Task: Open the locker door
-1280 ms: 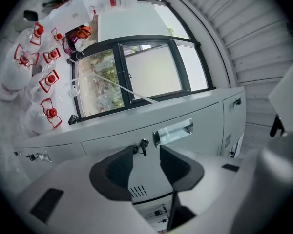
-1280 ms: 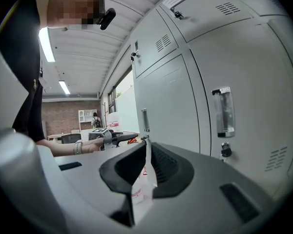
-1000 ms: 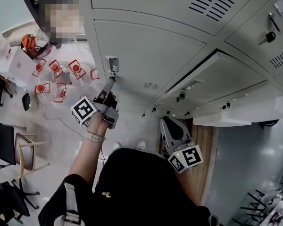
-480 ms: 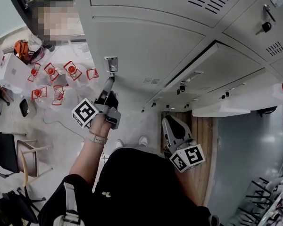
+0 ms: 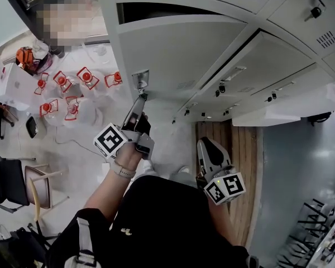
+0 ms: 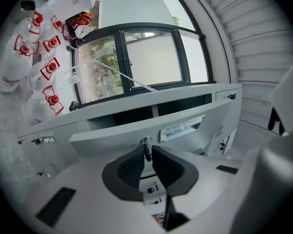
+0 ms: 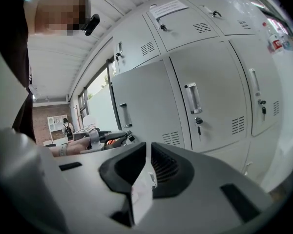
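Observation:
The grey locker door (image 5: 178,54) stands ajar, with a dark gap along its far edge. In the left gripper view the door (image 6: 112,133) hangs out from the dark compartment behind it. A small key (image 6: 146,146) sticks out of the door's lock (image 5: 140,81). My left gripper (image 5: 140,97) has just been closing, and its pads now pinch the key (image 6: 148,152). My right gripper (image 5: 207,144) hangs low beside my body, away from the door, shut and holding nothing (image 7: 147,155).
Closed lockers (image 7: 210,96) with handles and keys line the wall to the right. Several plastic bottles with red caps (image 5: 67,94) lie on the floor at left, near a chair (image 5: 36,188). A person (image 5: 67,21) stands beyond the door.
The left jaws closed on the key. The door has since swung out with the gripper, opening a dark gap at its far edge. The right gripper shifted slightly.

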Demonstrator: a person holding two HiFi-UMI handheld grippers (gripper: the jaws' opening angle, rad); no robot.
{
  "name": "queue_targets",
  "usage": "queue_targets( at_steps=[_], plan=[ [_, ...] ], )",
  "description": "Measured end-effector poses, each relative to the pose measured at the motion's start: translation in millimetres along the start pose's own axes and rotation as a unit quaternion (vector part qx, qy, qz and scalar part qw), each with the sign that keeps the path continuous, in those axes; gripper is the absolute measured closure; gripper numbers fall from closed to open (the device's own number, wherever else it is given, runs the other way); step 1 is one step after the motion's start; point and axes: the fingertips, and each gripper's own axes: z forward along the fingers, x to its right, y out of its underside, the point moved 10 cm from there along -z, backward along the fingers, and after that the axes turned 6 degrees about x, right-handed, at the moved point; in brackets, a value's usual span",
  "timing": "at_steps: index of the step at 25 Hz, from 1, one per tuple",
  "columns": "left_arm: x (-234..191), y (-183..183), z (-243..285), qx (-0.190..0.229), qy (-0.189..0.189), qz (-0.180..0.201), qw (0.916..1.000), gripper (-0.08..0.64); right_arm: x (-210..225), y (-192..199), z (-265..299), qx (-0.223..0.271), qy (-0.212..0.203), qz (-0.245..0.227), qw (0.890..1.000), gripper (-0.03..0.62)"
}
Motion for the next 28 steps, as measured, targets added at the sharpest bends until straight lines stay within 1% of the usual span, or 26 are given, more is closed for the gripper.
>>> queue_targets(
  at_steps=[2, 4, 7, 11, 15, 19, 20, 23, 24, 28],
  plan=[
    [6, 14, -6, 0.007, 0.015, -0.035, 0.9993, 0.497, 0, 0, -7, 0.001, -0.002, -0.001, 1.0, 0.541],
    [10, 26, -14, 0.013, 0.016, -0.047, 0.9987, 0.497, 2, 0, -16, 0.002, -0.007, -0.003, 1.0, 0.541],
    [14, 46, -26, 0.018, 0.013, -0.047, 0.9987, 0.505, 9, 0, -32, 0.002, -0.018, -0.001, 1.0, 0.541],
    [17, 71, -45, 0.028, -0.005, -0.024, 0.9993, 0.506, 24, 2, -60, 0.002, -0.04, 0.002, 0.999, 0.541],
    [26, 104, -56, 0.033, -0.007, -0.016, 0.9993, 0.506, 43, 0, -95, 0.005, -0.041, 0.005, 0.999, 0.541],
    [38, 147, -59, 0.018, 0.002, -0.04, 0.999, 0.508, 60, 2, -129, 0.009, -0.029, 0.01, 0.999, 0.541],
    [39, 156, -60, 0.011, 0.001, -0.037, 0.9992, 0.508, 64, 3, -137, 0.01, -0.026, 0.012, 1.0, 0.541],
    [39, 178, -64, -0.014, -0.016, -0.005, 0.9998, 0.519, 74, 4, -157, 0.015, -0.018, 0.014, 1.0, 0.541],
    [40, 186, -64, -0.019, -0.018, -0.005, 0.9997, 0.528, 77, 4, -164, 0.017, -0.014, 0.014, 1.0, 0.541],
    [45, 210, -57, -0.038, -0.007, -0.027, 0.9989, 0.528, 86, 6, -187, 0.024, 0.007, 0.016, 1.0, 0.541]
  ],
)
